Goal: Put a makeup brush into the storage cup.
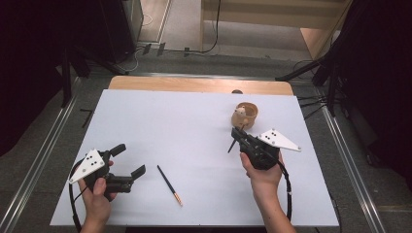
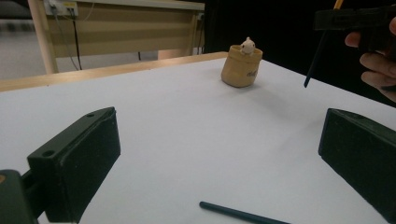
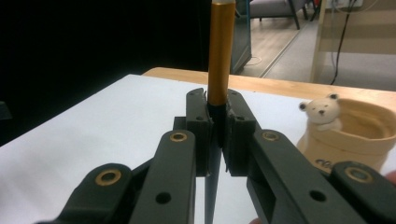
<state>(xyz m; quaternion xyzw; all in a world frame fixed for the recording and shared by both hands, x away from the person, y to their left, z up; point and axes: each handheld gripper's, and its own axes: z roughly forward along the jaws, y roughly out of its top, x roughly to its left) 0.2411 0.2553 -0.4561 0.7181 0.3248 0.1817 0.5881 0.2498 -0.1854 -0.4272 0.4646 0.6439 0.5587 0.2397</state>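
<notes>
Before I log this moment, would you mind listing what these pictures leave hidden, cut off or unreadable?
- Pen held by the right hand-held gripper: in the right gripper view its gold end runs off the top edge, and the jaws cover the grip.
- Loose pen on the table: the left gripper view's bottom edge cuts it off.
- Beige holder: its inside is hidden by its wall and the small bear; its print is too small to read.

Open white table [image 1: 194, 126], lone pen [image 1: 169, 185] near left claw [image 1: 130, 160], cup [image 1: 244, 115] just beyond right claw [image 1: 235, 133]
</notes>
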